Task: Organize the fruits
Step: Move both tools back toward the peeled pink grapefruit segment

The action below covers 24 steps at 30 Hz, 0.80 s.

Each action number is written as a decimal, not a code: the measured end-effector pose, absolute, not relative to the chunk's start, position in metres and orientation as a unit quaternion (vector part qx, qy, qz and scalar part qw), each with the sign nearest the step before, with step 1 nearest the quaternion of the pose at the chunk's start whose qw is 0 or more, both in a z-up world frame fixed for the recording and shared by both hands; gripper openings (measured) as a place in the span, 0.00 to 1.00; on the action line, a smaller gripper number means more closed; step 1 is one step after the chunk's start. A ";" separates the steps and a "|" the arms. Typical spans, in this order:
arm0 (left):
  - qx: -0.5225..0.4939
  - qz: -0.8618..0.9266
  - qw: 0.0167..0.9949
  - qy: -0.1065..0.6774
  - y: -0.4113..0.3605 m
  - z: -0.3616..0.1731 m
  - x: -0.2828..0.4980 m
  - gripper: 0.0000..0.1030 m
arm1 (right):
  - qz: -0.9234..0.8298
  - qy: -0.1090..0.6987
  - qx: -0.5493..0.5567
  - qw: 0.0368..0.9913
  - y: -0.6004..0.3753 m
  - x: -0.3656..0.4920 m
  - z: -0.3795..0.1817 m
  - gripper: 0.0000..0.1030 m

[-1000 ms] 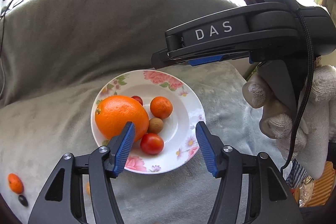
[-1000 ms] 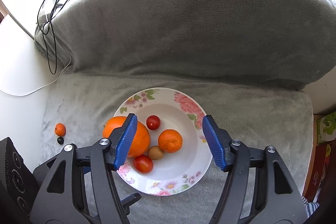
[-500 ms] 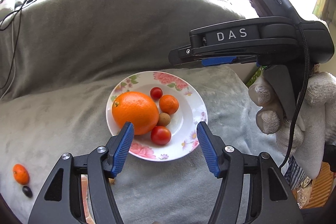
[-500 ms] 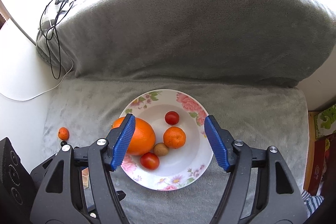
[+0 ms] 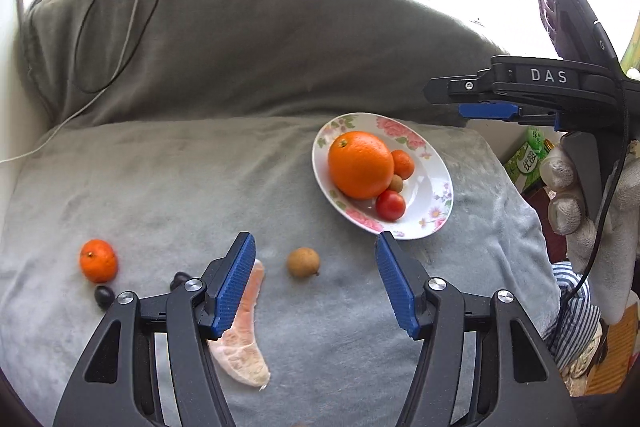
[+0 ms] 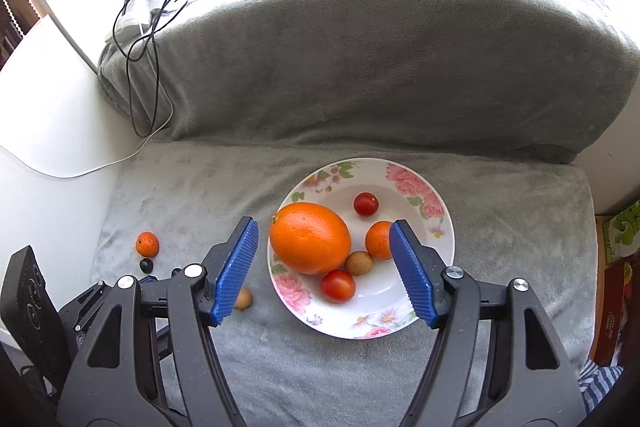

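Swinging left gripper (image 5: 314, 285) off floral plate (image 5: 436, 183) toward loose fruit; longan (image 5: 303, 261) now between open, empty fingers. Right gripper (image 6: 322, 273) open, empty.

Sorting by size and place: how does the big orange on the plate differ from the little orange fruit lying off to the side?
The big orange is far larger than the small mandarin. The big orange sits in the floral plate among other fruits; the small mandarin lies on the grey blanket, beside a dark grape. Both are round, orange, unpeeled and untouched.
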<state>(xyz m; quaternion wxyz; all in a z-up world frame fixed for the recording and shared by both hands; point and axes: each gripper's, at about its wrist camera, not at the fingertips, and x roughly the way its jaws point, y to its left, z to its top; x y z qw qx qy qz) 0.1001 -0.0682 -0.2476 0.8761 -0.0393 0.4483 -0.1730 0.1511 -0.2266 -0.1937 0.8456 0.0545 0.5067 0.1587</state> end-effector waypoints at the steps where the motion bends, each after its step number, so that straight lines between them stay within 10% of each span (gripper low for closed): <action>1: -0.042 -0.167 0.876 0.451 -0.062 -0.250 0.097 0.60 | 0.162 0.507 0.053 0.845 -0.222 0.149 -0.193 0.69; 24: -0.102 -0.092 0.867 0.479 0.038 -0.281 0.032 0.60 | 0.232 0.610 0.021 0.757 -0.095 0.102 -0.249 0.69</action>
